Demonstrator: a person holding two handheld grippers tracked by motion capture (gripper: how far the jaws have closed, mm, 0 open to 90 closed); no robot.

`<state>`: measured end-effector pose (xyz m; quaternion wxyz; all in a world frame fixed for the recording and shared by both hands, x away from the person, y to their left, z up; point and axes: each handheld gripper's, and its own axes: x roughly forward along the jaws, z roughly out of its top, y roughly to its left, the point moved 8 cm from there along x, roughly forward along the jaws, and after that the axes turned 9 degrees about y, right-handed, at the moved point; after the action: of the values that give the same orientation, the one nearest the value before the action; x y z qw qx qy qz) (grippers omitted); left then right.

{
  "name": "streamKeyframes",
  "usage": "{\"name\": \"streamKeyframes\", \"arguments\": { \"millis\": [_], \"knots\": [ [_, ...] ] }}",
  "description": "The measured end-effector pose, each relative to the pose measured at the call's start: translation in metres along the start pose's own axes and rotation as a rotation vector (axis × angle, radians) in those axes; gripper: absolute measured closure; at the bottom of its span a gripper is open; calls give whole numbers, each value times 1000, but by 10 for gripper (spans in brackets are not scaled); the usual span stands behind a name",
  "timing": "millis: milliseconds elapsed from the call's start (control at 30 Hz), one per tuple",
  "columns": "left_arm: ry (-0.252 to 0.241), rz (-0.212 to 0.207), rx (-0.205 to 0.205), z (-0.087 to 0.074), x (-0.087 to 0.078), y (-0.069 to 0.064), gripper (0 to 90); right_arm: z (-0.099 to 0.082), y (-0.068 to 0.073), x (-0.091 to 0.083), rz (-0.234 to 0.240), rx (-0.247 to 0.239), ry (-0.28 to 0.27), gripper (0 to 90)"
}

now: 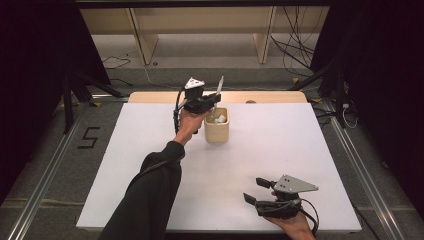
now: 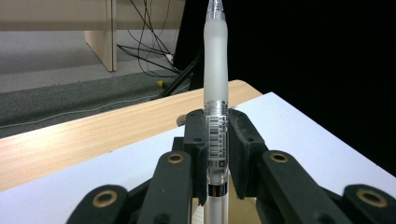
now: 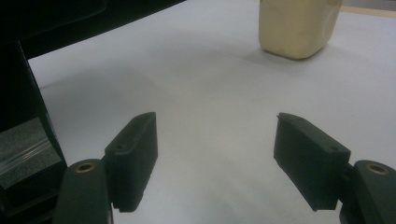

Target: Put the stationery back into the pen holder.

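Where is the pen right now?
The pen stands upright, clamped in the left gripper, just above the beige cup at the far middle of the white table.

Looked like a lab / recording setup: white board (image 1: 150,150) on a wooden table (image 1: 150,97), black curtains (image 1: 30,50) both sides, loose cables (image 1: 295,45) on grey carpet, metal floor rails (image 1: 45,175), a taped "5" (image 1: 89,137) & light wood shelving (image 1: 200,25) at back.
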<state>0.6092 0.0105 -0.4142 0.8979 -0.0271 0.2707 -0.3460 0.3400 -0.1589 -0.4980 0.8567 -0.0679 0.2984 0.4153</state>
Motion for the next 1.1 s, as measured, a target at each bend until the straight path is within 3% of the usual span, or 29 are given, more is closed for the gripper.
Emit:
{"name": "streamKeyframes", "arguments": {
  "millis": [1100],
  "knots": [
    [20,8,0,-19,7,4,777,-1,2,2,4,-13,9,313]
  ]
}}
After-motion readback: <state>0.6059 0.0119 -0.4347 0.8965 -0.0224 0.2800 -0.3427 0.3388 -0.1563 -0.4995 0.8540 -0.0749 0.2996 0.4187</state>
